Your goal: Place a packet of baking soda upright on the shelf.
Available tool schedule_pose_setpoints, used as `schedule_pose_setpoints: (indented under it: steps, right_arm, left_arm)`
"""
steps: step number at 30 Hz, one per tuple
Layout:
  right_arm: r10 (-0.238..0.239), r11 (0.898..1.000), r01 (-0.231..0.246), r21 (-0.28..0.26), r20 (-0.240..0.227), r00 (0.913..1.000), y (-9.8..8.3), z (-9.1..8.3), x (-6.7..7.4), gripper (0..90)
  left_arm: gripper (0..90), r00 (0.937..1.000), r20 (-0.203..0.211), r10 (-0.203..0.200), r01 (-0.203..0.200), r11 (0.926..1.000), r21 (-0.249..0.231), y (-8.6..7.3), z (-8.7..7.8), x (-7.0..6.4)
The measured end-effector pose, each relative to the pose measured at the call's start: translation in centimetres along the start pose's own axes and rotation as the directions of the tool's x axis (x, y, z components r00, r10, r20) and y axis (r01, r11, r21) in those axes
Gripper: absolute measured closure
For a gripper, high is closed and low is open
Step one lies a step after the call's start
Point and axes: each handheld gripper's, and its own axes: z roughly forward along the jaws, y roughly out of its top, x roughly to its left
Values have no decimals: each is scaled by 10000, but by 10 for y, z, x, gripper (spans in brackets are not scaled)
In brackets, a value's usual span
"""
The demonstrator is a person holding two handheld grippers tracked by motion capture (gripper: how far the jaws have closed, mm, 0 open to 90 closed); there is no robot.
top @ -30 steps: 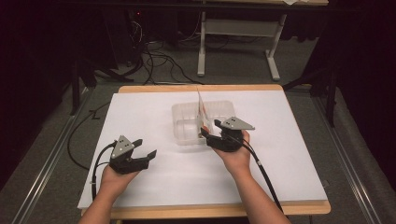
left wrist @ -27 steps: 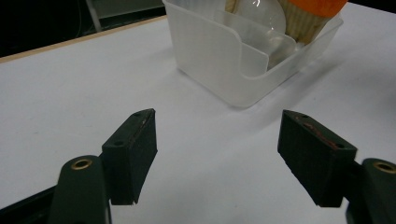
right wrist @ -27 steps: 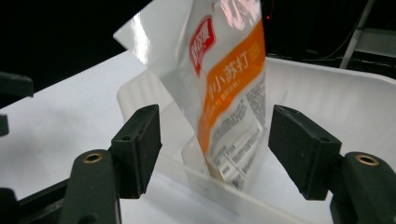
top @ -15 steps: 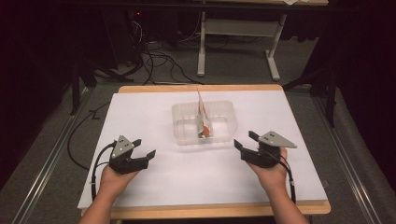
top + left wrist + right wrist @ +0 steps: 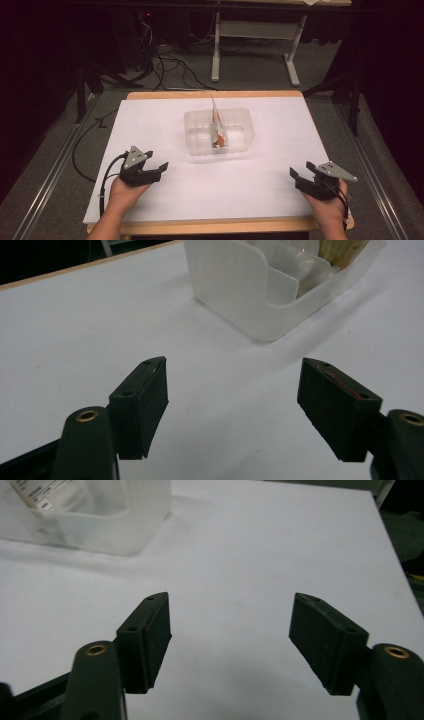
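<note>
Your left gripper (image 5: pixel 159 168) rests on the white counter (image 5: pixel 150 125) at the near left, jaws spread apart with nothing between them. Your right gripper (image 5: pixel 300 176) sits at the near right, well apart from the other — its jaws are open too, holding nothing. Between them and farther out, around the middle of the counter, stands the clear plastic container (image 5: pixel 237 136). A small packet (image 5: pixel 217 125) with white and orange on it stands upright inside, its top rising above the rim. In your left gripper view the container (image 5: pixel 260 295) lies beyond the jaws to the far right — in your right gripper view it (image 5: pixel 125 525) sits far left.
</note>
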Motion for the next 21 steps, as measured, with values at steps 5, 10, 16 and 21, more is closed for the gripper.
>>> schedule_pose_setpoints:
  steps: [5,10,16,21]
  right_arm:
    - [-216,9997,215,-89,-59,9998,4,5,0,327]
    - [-425,9991,425,37,-28,9991,1,4,1,327]
    - [-314,9994,313,111,125,9994,1,5,0,327]
    - [-245,9995,241,189,189,9995,0,5,1,326]
  left_arm:
    - [288,9999,65,92,-91,9999,-55,1,1,-6]
    - [286,9997,136,205,-205,9998,18,0,2,-4]
    - [286,9999,130,112,-108,9996,-257,2,-4,0]
    - [286,9999,112,80,-77,9995,-297,2,-5,1]
